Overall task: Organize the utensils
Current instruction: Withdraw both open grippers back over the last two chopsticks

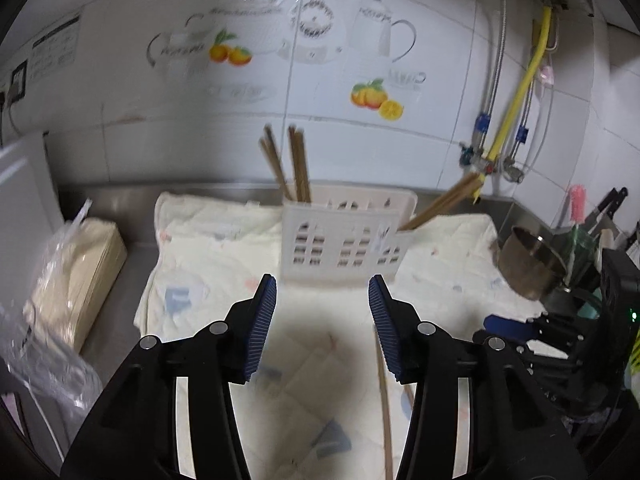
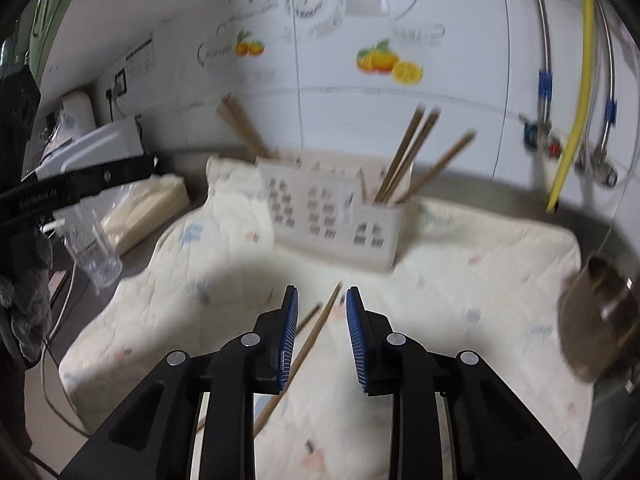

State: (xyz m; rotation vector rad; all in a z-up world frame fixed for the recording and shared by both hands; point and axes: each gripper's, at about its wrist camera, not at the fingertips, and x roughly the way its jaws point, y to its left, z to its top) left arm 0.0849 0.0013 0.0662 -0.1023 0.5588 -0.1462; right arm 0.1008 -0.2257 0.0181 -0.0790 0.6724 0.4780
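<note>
We are picking up the loose chopsticks point(image 2: 316, 332) lying on the cloth point(image 2: 460, 300), our right gripper point(image 2: 321, 336) hanging half open around one and our left gripper point(image 1: 322, 320) waiting wide and empty, so next we are probably squeezing and carrying it to the basket point(image 2: 332, 216).

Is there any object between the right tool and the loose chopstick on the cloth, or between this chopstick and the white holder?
Nothing visible blocks either. The loose wooden chopstick lies on the pale quilted cloth between the open jaws of the right tool. Only bare cloth separates it from the white perforated plastic holder.
</note>
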